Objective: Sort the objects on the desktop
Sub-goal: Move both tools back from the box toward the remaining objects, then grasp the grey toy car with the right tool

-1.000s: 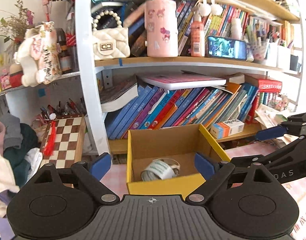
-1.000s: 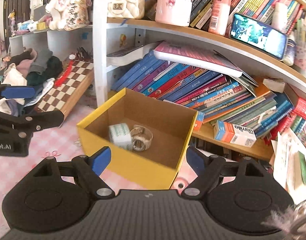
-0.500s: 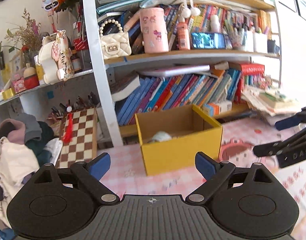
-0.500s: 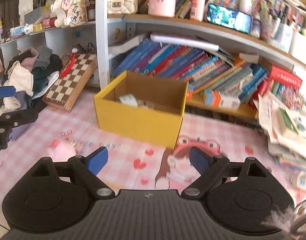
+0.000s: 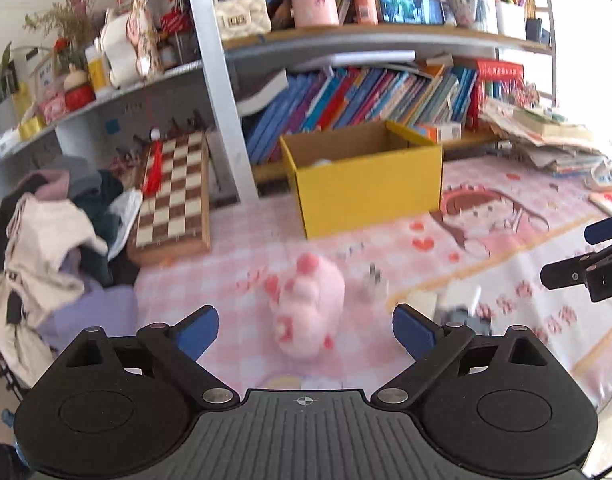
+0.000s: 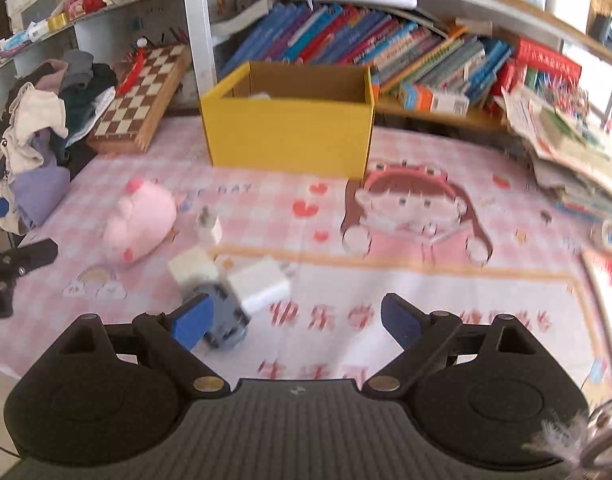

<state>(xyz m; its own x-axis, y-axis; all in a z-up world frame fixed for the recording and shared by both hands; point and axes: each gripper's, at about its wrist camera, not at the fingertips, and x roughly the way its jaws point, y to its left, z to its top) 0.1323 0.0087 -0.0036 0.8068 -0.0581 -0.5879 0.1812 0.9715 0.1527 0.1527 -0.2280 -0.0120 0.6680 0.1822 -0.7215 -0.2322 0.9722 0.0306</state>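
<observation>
The yellow box (image 6: 289, 136) was seen at the back of the surface (image 6: 386, 288). A pink plush (image 5: 310, 304) lay before the wide left tongs (image 5: 306, 330); blurred, perhaps chargers (image 6: 261, 280), small items were clustered by the wide, empty right tongs (image 6: 295, 320).

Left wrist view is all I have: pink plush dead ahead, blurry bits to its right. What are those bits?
Observer: The right wrist view shows three items packed together: a cream block, a white charger and a grey-blue gadget.
Operator: Are the right tongs on any of them?
Observer: No. The right tongs are open and hold nothing; the gadget lies just beside their left finger.
Operator: And the small blur nearer the plush?
Observer: It looks like a small white plug, standing apart from the pink plush and from the cluster.
</observation>
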